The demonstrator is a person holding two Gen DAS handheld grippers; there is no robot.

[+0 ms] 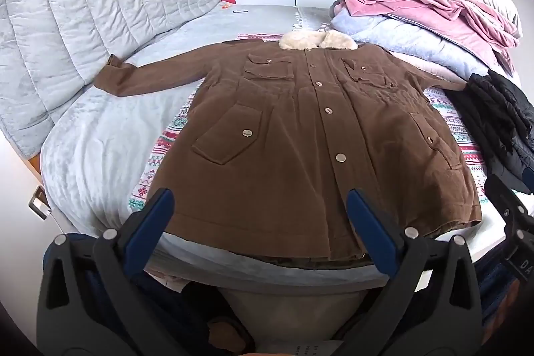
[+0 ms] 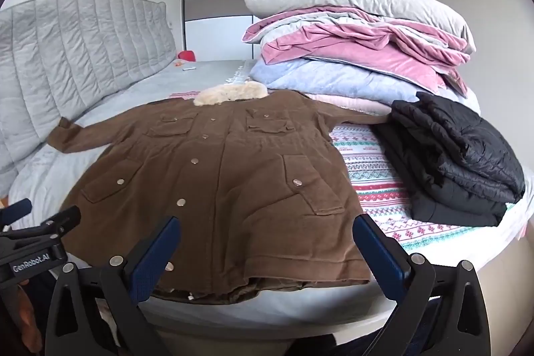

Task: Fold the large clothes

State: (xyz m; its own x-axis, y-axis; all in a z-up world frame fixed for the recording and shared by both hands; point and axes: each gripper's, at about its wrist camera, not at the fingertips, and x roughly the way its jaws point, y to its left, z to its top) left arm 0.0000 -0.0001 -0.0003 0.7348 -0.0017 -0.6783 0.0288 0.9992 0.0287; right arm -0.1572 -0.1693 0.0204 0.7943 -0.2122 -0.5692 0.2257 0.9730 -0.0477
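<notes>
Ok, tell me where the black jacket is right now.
The black jacket lies folded on the patterned blanket at the right of both views, beside the spread brown coat and just in front of the bedding pile.

Readable text: one brand mark

"GenRobot.AI" stands in white on the left gripper (image 2: 20, 216) body, at the right wrist view's left edge.
</notes>
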